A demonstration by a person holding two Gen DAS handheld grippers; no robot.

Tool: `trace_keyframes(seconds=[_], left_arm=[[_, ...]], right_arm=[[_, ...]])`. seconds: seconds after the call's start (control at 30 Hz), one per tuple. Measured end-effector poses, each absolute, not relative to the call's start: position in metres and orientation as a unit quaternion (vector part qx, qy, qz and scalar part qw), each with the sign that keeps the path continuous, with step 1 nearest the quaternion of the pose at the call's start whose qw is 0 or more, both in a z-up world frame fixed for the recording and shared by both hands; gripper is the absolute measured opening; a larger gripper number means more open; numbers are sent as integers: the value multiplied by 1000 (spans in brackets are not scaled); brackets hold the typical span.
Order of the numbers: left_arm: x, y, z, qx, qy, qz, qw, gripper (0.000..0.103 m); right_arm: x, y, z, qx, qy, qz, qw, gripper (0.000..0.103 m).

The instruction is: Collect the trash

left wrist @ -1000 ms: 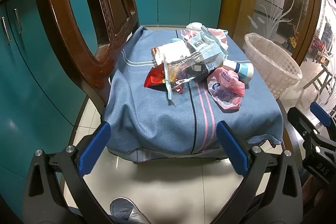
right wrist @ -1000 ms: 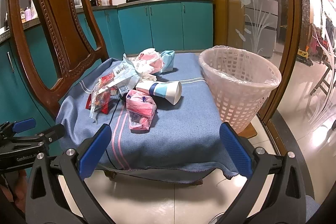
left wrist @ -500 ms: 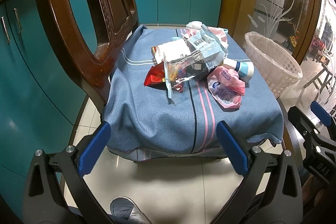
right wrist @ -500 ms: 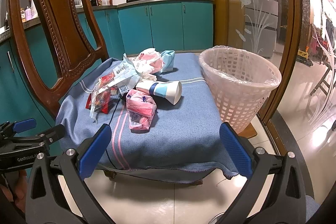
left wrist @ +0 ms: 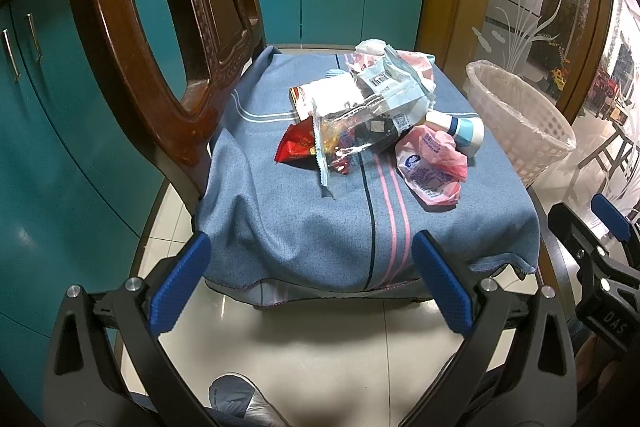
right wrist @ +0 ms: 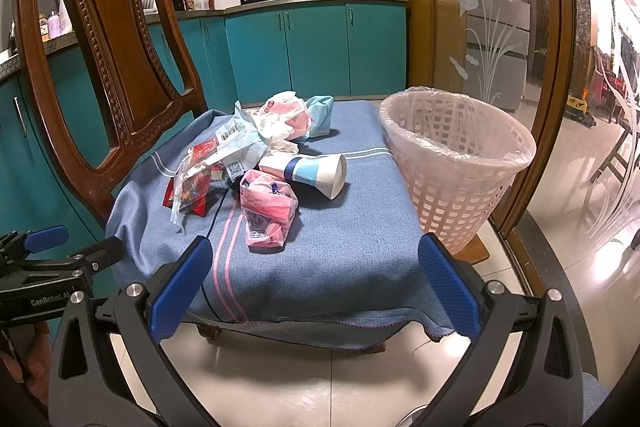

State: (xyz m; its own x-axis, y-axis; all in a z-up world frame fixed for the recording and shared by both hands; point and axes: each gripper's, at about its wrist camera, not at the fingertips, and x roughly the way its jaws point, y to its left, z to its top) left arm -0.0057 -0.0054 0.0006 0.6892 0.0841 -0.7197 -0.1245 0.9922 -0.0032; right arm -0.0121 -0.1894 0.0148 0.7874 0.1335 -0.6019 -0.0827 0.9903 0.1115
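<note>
A pile of trash lies on a chair seat covered by a blue cloth [left wrist: 304, 219]: a pink wrapper [left wrist: 430, 167] [right wrist: 266, 205], a blue-and-white paper cup [left wrist: 460, 129] [right wrist: 316, 171] on its side, a clear snack bag [left wrist: 352, 137], a red wrapper [left wrist: 294, 147], and crumpled white and pink wrappers [right wrist: 284, 115] at the back. A white lined basket [left wrist: 520, 119] [right wrist: 456, 163] stands to the right of the seat. My left gripper [left wrist: 310, 281] and my right gripper [right wrist: 310, 281] are both open and empty, held before the seat's front edge.
The wooden chair back [right wrist: 104, 47] rises at the left. Teal cabinets [right wrist: 316, 51] stand behind and to the left. A glass door with a wooden frame [right wrist: 516, 67] is on the right. Tiled floor [left wrist: 320, 347] lies below the grippers.
</note>
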Motion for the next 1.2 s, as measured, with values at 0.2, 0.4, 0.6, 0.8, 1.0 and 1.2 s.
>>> trace_keyframes(seconds=[0.2,0.4,0.6,0.8,1.0,1.2], left_arm=[[-7,-6,0,-26,391,56,918,100],[-7,-6,0,-26,392,55,918,100],[-7,-7,0,-24,393,53,918,100],[-6,-7,-1,-23,395,53,917,100],[-5,-7,-1,-23,397,52,916,100],[-5,-8,-1,-20,398,50,916,100]], right_arm=[[-12,-190,15,40,321,57,944,101],[-12,-190,15,40,321,58,944,100],[-12,-190,15,40,322,58,944,100],[-12,-189,15,39,321,58,944,100],[-12,-189,15,39,322,57,944,100],[-12,-190,15,39,321,57,945,100]])
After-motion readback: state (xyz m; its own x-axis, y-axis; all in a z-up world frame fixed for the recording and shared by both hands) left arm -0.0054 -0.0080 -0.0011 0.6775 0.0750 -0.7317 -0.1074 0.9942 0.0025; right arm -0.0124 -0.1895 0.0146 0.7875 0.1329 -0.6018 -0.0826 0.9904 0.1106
